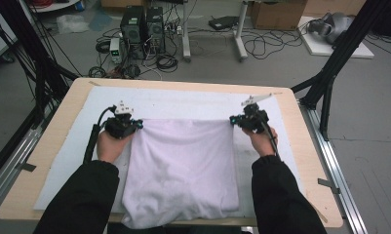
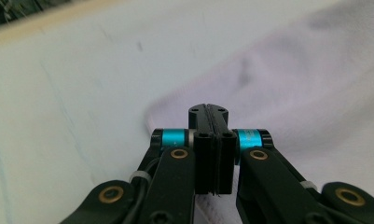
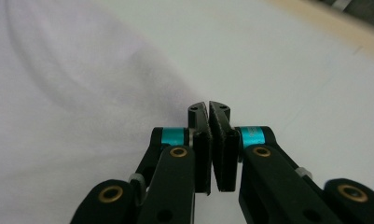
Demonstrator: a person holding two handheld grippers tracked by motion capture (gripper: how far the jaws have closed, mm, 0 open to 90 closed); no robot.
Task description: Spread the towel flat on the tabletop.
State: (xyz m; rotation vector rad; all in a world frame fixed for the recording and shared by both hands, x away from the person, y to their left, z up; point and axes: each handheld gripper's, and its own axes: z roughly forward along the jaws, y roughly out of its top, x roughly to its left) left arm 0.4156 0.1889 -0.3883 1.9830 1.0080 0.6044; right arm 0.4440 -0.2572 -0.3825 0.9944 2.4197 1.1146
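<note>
A white cloth [image 1: 183,165] lies spread on a white mat [image 1: 183,100], and its near edge hangs over the table's front. Its far edge runs in a straight line between the two grippers. My left gripper [image 1: 137,124] is at the far left corner with its jaws shut. In the left gripper view the cloth [image 2: 292,84] runs in under the gripper [image 2: 208,109], and a hem shows between the jaws. My right gripper [image 1: 233,119] is shut at the far right corner. In the right gripper view the cloth [image 3: 58,93] meets the tips of the gripper [image 3: 209,106].
The mat covers most of the wooden table [image 1: 71,97], leaving bare strips of wood at the sides and back. Black frame legs [image 1: 329,73] stand at both far corners. Computer towers [image 1: 142,27] and cables lie on the floor beyond the table.
</note>
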